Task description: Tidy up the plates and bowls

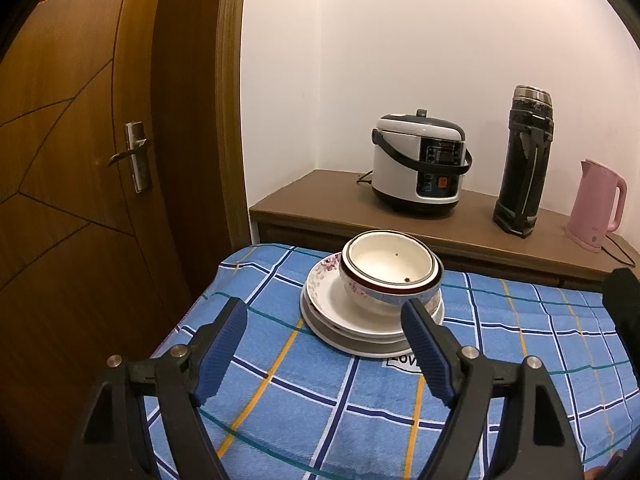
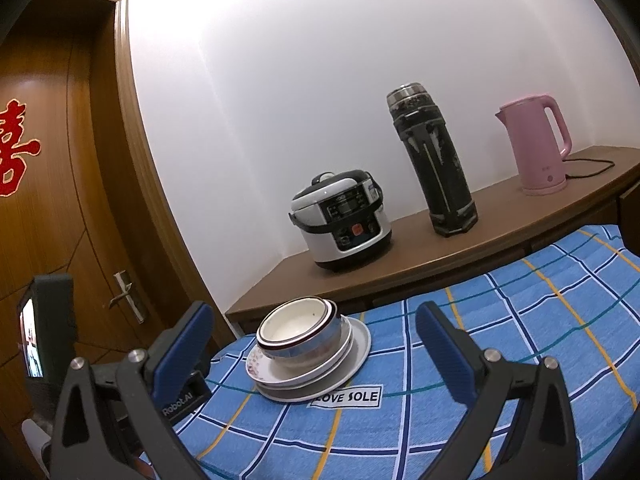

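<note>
A stack of nested bowls (image 1: 390, 270) sits on a stack of plates (image 1: 340, 308) on the blue checked cloth. The top bowl is white inside with a dark red rim; a floral plate lies under the bowls. The same bowls (image 2: 298, 330) and plates (image 2: 352, 354) show in the right wrist view. My left gripper (image 1: 324, 320) is open and empty, just short of the plates, its right finger overlapping their near edge in view. My right gripper (image 2: 314, 330) is open and empty, its fingers framing the stack from a distance.
A brown sideboard (image 1: 320, 196) behind the table carries a rice cooker (image 1: 420, 164), a tall dark flask (image 1: 524, 168) and a pink kettle (image 1: 598, 204). A wooden door (image 1: 80, 160) stands at the left. The cloth-covered table (image 1: 520, 340) ends near the door.
</note>
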A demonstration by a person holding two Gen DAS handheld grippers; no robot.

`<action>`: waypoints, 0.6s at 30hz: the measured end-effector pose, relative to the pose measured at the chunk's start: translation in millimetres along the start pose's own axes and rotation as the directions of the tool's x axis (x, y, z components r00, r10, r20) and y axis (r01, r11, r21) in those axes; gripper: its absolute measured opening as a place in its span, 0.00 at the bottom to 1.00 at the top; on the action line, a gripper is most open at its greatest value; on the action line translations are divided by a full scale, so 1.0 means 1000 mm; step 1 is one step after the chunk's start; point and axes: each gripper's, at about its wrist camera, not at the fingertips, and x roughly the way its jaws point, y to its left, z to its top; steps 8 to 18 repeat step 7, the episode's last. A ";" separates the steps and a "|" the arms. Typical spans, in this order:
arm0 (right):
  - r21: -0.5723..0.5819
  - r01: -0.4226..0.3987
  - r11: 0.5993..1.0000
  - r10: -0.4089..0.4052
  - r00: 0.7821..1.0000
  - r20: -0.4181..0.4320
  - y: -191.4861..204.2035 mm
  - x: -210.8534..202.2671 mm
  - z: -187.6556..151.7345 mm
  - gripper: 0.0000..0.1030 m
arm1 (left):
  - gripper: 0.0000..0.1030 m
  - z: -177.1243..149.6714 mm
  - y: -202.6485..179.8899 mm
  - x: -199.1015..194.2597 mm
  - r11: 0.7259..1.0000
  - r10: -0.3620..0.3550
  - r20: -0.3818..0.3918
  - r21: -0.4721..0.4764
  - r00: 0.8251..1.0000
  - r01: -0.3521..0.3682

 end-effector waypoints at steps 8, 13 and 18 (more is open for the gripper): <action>0.013 0.007 1.000 -0.007 1.000 0.003 -0.006 -0.001 0.002 1.00 | 0.79 0.000 -0.007 0.004 1.000 -0.027 -0.020 0.006 0.999 0.027; 0.013 0.007 1.000 -0.007 1.000 0.003 -0.006 -0.001 0.002 1.00 | 0.79 0.000 -0.007 0.004 1.000 -0.027 -0.020 0.006 0.999 0.027; 0.013 0.007 1.000 -0.007 1.000 0.003 -0.006 -0.001 0.002 1.00 | 0.79 0.000 -0.007 0.004 1.000 -0.027 -0.020 0.006 0.999 0.027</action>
